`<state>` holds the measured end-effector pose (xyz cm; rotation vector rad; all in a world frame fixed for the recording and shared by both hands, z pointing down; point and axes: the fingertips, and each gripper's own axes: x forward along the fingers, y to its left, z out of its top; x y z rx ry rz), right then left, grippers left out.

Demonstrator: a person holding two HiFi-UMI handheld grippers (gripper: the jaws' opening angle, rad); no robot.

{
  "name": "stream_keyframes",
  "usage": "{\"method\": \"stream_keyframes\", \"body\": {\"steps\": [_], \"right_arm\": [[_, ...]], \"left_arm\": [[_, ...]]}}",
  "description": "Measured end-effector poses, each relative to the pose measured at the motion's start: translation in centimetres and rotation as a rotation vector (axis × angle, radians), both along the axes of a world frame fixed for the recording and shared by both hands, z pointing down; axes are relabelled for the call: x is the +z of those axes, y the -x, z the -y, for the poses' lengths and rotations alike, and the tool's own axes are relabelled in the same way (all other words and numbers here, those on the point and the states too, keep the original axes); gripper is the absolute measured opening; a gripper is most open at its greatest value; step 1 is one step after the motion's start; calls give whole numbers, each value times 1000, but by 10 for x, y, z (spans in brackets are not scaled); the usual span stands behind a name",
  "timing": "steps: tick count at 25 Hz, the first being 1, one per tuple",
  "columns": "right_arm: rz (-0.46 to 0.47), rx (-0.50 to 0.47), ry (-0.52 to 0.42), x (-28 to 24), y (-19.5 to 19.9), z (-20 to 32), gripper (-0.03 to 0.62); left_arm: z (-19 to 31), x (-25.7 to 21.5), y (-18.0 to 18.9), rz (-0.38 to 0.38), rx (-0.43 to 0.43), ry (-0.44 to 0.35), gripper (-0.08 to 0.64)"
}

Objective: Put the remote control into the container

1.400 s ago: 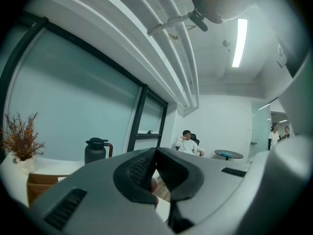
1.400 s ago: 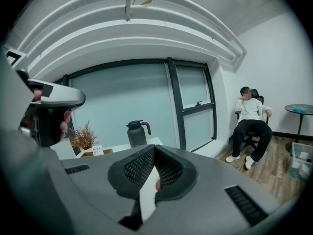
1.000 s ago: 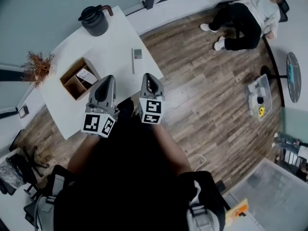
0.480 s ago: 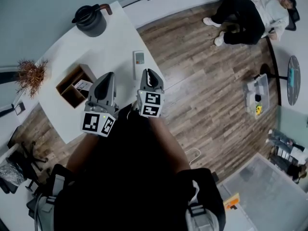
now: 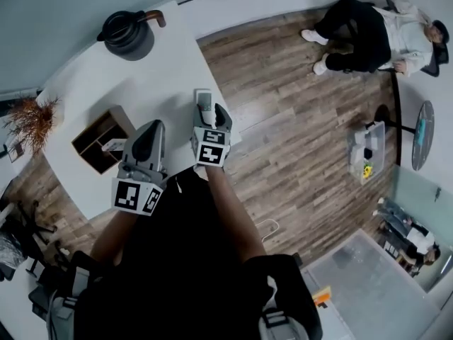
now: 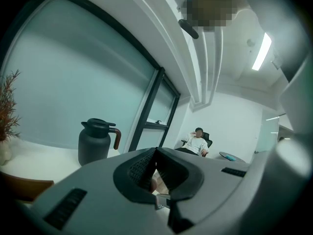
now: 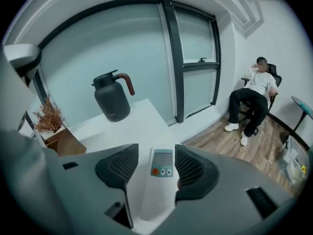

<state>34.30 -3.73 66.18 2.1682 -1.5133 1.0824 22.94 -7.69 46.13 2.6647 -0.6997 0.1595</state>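
1. Compared with the earlier head views, the right gripper [image 5: 213, 116] has come forward and down over the table [image 5: 163, 76]. It now sits right at the remote control [image 5: 203, 102]. Before, it hung short of it, back over the table's near edge.
2. The remote control itself hasn't shifted. It lies flat on the table by the right-hand edge, screen end away from us, and is well apart from the container [image 5: 100, 121].
3. The right jaws have just been opening and now stand spread. In the right gripper view we see the remote control lying between the two pads. The right pad is just beside its edge and the left pad shows a clear gap, so we see no pinch and it isn't held.
4. The left gripper [image 6: 155, 163] has also moved forward, and it hangs over the table between the container and the remote control. Its jaws are pressed together at the tips with nothing between them and are touching nothing.
5. We judge the reach as about finished and the grasp not yet made. What's left is closing on the remote control, lifting it and carrying it left to the container.
6. The container is the open wooden box near the table's left side. It has a divider, and something pale lies in one compartment.
7. A dark jug [image 5: 127, 34] stands at the far end of the table, out of the way.
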Motion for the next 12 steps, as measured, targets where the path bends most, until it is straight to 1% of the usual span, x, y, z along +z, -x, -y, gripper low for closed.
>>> {"method": "stream_keyframes", "body": {"steps": [5,10,12], "right_arm": [[38,-12,101,36,-11,19,241],[84,-61,214,67,-9,26,270],[88,-70,251,76,-10,27,278]], "left_arm": [[21,17,-3,10,-14,34,8],[33,30,-5,15,-28,67,8],[37,34,-5,20,-28,71,8]]}}
